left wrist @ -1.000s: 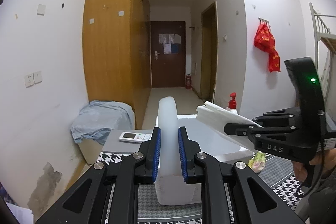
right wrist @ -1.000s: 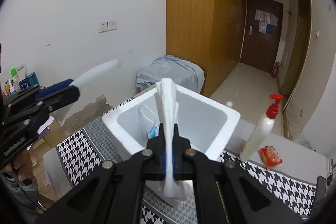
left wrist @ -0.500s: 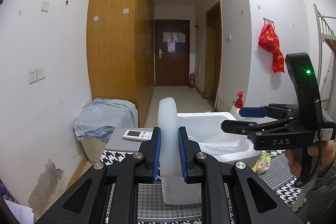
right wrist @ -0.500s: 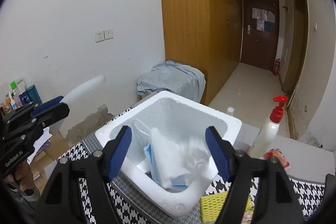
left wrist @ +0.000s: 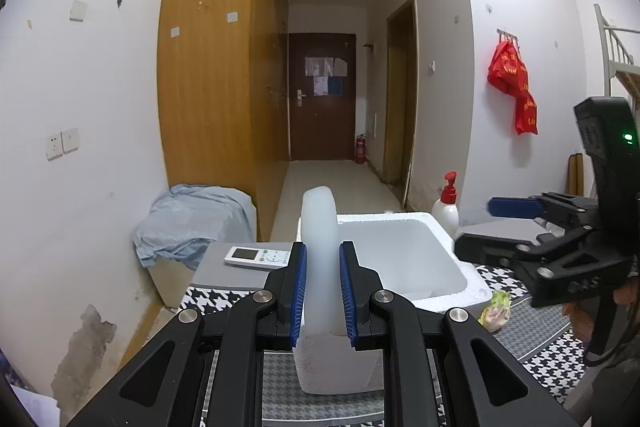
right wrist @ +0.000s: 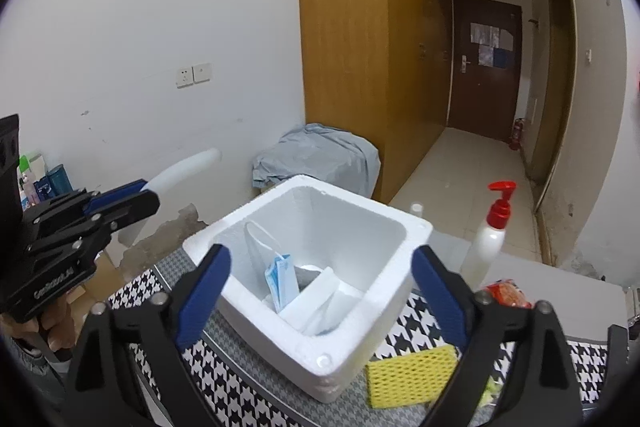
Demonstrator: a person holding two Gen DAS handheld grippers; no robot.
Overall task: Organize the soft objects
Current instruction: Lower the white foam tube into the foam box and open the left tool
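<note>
A white foam box (right wrist: 320,251) stands on the houndstooth cloth; it also shows in the left wrist view (left wrist: 404,259). Inside lie a blue face mask (right wrist: 280,281) and white soft sheets (right wrist: 320,307). My left gripper (left wrist: 323,291) is shut on a white foam strip (left wrist: 319,239) that stands up between its blue pads, held at the box's left; it also shows in the right wrist view (right wrist: 120,203). My right gripper (right wrist: 320,291) is open and empty over the box's near side, and shows at the right of the left wrist view (left wrist: 480,227).
A yellow sponge (right wrist: 412,371) lies against the box's near right side. A red-pump white bottle (right wrist: 490,243), a red packet (right wrist: 506,293), a remote control (left wrist: 258,257) and a green-pink soft item (left wrist: 496,307) sit around the box. A blue-grey cloth (left wrist: 192,219) covers a low stand.
My right gripper opened and let the white sheet fall into the foam box, then drew back a little. My left gripper kept its hold on the foam strip.
</note>
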